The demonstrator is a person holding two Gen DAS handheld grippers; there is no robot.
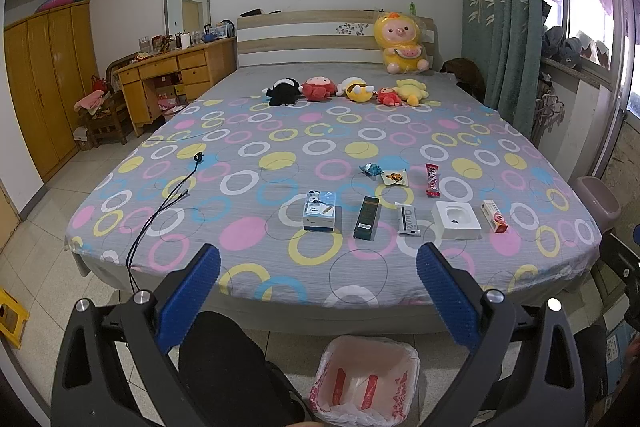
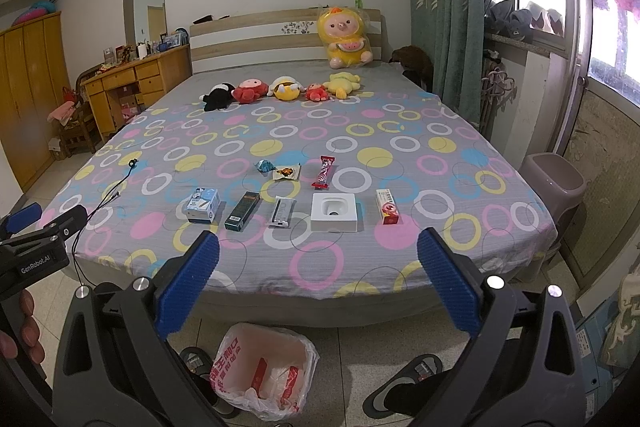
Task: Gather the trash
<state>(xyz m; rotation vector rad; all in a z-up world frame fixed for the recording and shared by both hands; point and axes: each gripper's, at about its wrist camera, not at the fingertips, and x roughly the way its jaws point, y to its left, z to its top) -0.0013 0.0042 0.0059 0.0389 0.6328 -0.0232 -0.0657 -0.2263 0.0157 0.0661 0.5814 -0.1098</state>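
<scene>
A wide bed (image 1: 280, 147) fills the room, covered with a grey sheet printed with pink, yellow, blue and white rings. On the left stand a yellow wooden wardrobe (image 1: 44, 87) and a desk (image 1: 176, 71) full of small things, with a mirror (image 1: 186, 1) on the wall above it. On the right hang green curtains (image 1: 500, 7) beside a window, and a grey lidded bin (image 2: 554, 183) stands on the floor near the right edge of the bed.

The trash lies on the near part of the bed in two rows. In the near row, from left to right: a light blue box (image 1: 319, 211), a dark green box (image 1: 367, 217), a white wrapper (image 1: 407, 219) with letters like "Olux", a white square box (image 1: 456, 221) and a small red and white box (image 1: 494, 215). Behind them lie a blue crumpled wrapper (image 1: 370, 169), a flat white and orange packet (image 1: 394, 178) and a red candy wrapper (image 1: 432, 179). The other labels are too small to read.

Far on the bed is a row of plush toys (image 1: 344, 91), and a big yellow plush (image 1: 402, 45) leans on the headboard. A black cable (image 1: 168, 203) runs over the left near corner of the sheet.

On the tiled floor near the foot of the bed stands a trash bin (image 1: 366, 387) lined with a white bag with red print. The left gripper (image 1: 318, 259) and the right gripper (image 2: 318, 247) are both spread wide and hold nothing, in front of the bed. "GenRobot.AI" is written on the left gripper in the right camera.
</scene>
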